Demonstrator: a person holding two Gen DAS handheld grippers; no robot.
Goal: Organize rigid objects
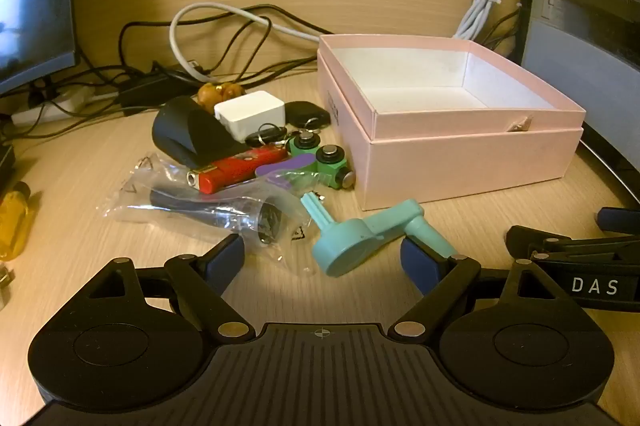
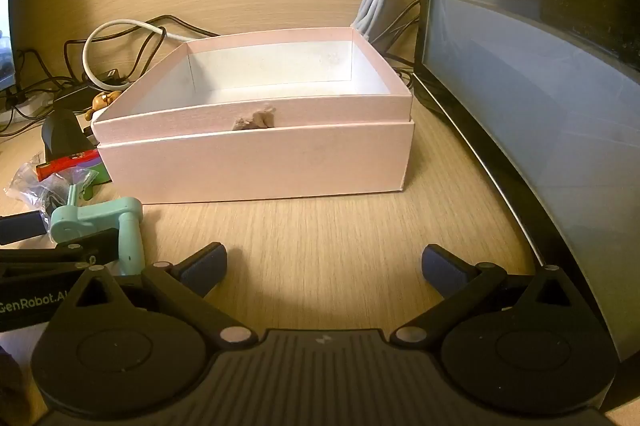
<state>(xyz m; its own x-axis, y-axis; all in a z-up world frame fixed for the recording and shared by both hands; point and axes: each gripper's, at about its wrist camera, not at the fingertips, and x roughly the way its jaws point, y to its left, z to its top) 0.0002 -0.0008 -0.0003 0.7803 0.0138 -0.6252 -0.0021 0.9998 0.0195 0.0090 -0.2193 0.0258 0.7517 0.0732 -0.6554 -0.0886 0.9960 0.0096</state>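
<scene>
— Since the clear plastic bag (image 1: 200, 201) covers it, can you tell what the dark thing inside is?
— No, only a dark tube shape. Also the yellow object (image 1: 16, 222) at the left edge is cut off.
— Where is the mint-green plastic crank (image 1: 360, 238)?
— Low in the centre of the left wrist view, on the wooden table (image 1: 460, 226), just before the one open pink cardboard box (image 1: 472, 161). Its long axis runs from lower left to upper right.
— How many green blocks with metal studs?
— Two (image 1: 316, 155), beside one red flat case (image 1: 240, 167) and one white block (image 1: 250, 111).
— And the grippers?
— The left gripper (image 1: 322, 260) is released, with the crank's round end between its fingers, untouched. The right gripper (image 2: 324, 266) gapes over bare table.
</scene>
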